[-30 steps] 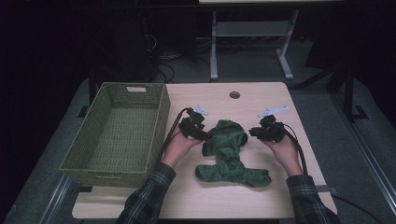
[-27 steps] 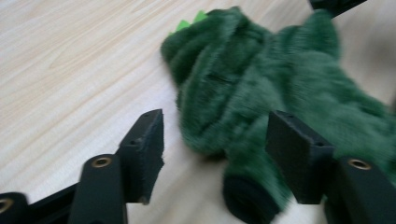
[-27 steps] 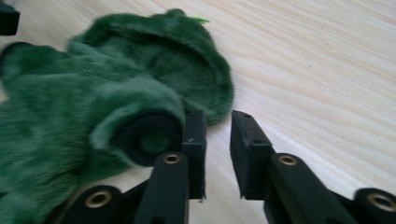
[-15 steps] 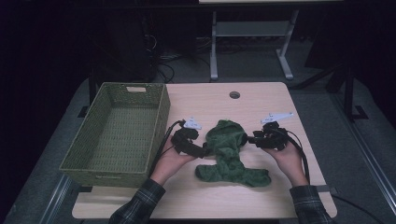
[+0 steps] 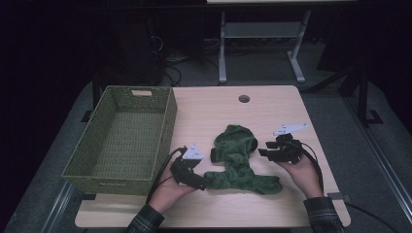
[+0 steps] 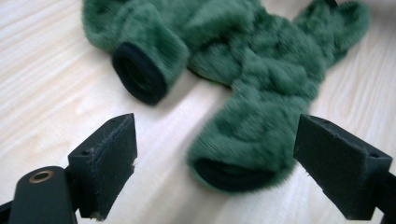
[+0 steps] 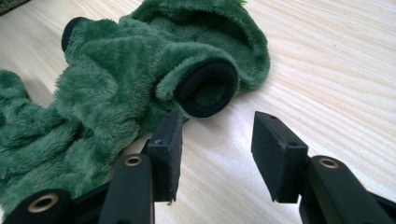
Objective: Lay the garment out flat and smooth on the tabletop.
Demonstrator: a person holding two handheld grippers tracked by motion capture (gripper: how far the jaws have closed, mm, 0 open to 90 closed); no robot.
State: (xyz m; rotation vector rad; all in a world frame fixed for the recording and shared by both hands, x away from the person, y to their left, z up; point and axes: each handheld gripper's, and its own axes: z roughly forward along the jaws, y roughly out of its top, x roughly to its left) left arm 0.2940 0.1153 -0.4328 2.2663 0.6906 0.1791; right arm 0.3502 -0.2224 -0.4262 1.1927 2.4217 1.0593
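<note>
One fuzzy green garment lies crumpled on the table between my two tools, free of both. My left gripper has just been opening and stands wide, a black-cuffed sleeve end just ahead of it; my right gripper, also just opening, is partly apart with another black cuff just ahead. A woven basket sits beyond my left gripper.

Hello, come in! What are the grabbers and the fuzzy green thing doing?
Left gripper, right gripper: jaws just opened, empty. Green fleece garment flat on table. Nothing blocking.
</note>
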